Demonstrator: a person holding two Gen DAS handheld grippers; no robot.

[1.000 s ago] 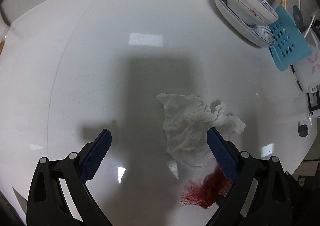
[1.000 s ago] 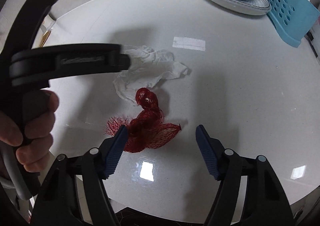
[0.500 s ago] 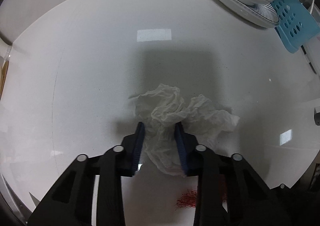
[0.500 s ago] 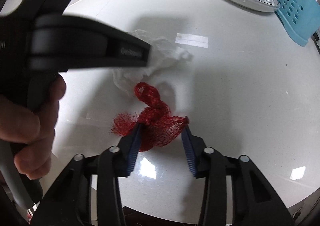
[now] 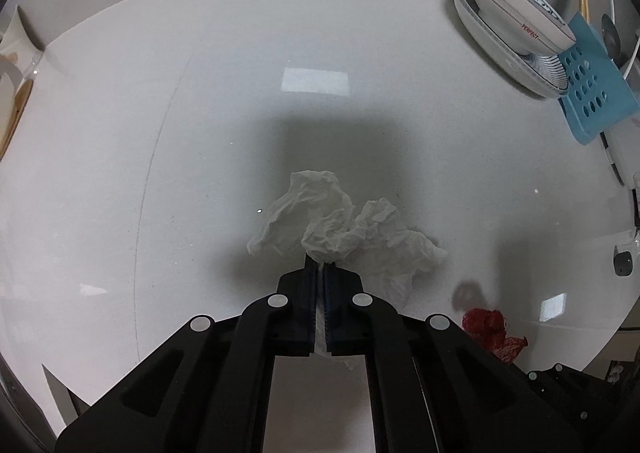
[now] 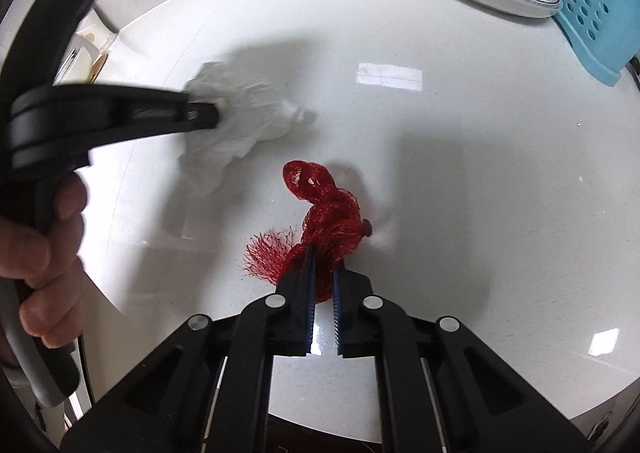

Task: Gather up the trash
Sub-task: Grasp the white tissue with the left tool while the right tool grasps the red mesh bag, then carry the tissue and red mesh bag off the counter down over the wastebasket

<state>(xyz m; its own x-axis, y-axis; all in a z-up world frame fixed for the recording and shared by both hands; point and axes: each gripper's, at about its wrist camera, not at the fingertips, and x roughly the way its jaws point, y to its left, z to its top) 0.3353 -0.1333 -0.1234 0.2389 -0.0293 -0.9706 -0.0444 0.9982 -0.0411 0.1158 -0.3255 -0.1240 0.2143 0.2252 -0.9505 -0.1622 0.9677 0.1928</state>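
Note:
A crumpled white paper tissue [image 5: 344,225] is pinched between the pads of my left gripper [image 5: 320,265], which is shut on it just above the white round table [image 5: 160,113]. In the right wrist view the same tissue [image 6: 240,121] hangs blurred at that gripper's tip [image 6: 216,111], with a hand [image 6: 44,253] around the handle. A red mesh net bag [image 6: 328,213] lies bunched on the table, and my right gripper [image 6: 322,257] is shut on its near part. The red bag [image 5: 494,333] also shows at the lower right of the left wrist view.
A white bowl [image 5: 520,21] stacked on plates stands at the far right of the table next to a blue perforated rack [image 5: 596,93] with chopsticks and spoons. A pale paper item [image 5: 16,53] sits at the far left edge.
Both grippers went from open to shut: the left closed on the white tissue and lifted it a little, the right closed on the red net bag.

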